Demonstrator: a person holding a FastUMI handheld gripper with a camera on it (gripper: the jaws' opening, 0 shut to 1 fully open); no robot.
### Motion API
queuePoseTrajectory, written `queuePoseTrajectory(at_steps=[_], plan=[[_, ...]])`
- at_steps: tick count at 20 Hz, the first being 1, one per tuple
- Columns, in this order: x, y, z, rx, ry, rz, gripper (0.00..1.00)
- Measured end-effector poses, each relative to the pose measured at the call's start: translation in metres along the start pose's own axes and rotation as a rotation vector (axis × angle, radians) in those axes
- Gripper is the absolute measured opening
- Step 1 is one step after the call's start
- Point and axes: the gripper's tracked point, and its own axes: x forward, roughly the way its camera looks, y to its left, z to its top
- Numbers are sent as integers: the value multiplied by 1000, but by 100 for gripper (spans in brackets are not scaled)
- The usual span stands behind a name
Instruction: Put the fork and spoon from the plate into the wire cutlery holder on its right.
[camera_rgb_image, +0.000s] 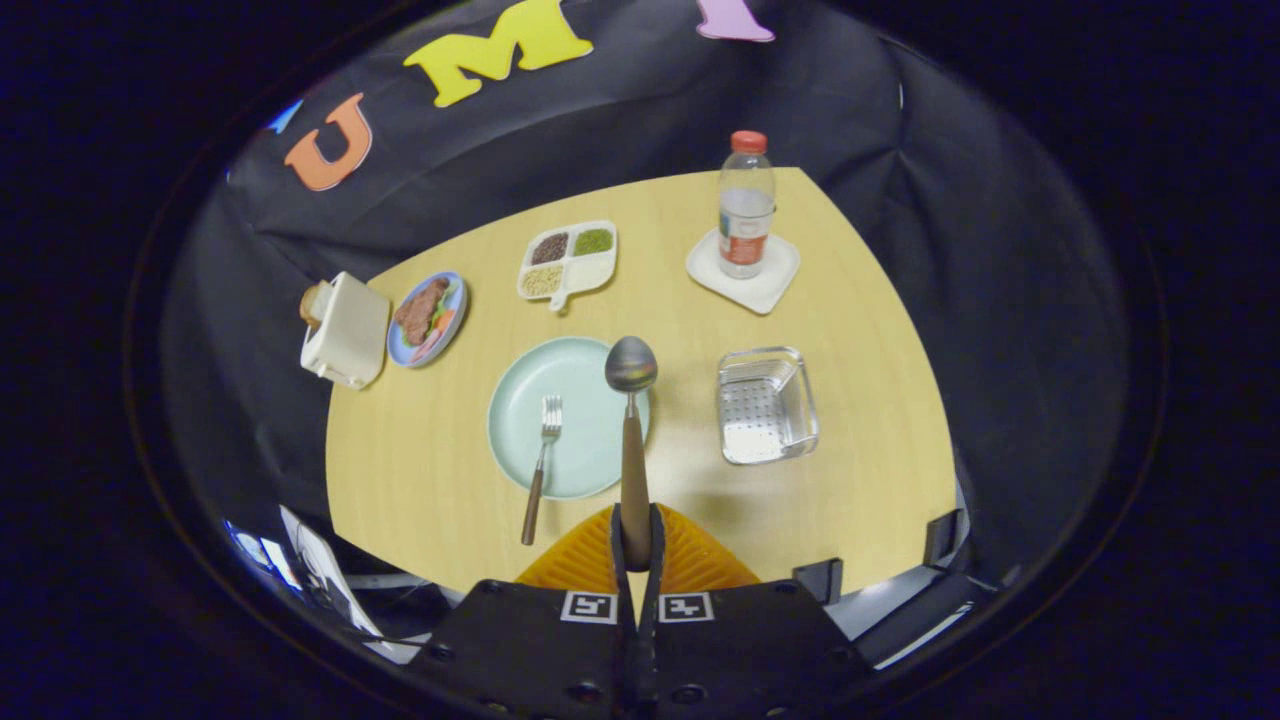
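Tool (636, 545) pinching spoon (632, 420) by handle, bowl raised over plate (520, 420) rim. Fork (541, 465) on plate. Wire cutlery holder (766, 405) right of plate, table (850, 330) between bare. Bottle (746, 205) beyond holder.

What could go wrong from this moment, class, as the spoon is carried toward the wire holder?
1. The tool is shut on the spoon only at its handle's end, so the long overhang could let it swivel or slip.
2. The wire cutlery holder is small and off to the right; a poorly aimed spoon could catch its rim or nudge it.
3. The fork still overhangs the plate with its handle, so a low pass might knock it.
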Motion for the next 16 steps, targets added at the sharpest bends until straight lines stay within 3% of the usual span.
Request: queuePoseTrajectory(at_steps=[6, 16], plan=[[-10, -59, -18, 84, 46, -83, 0], [51, -75, -13, 104, 190, -137, 0]])
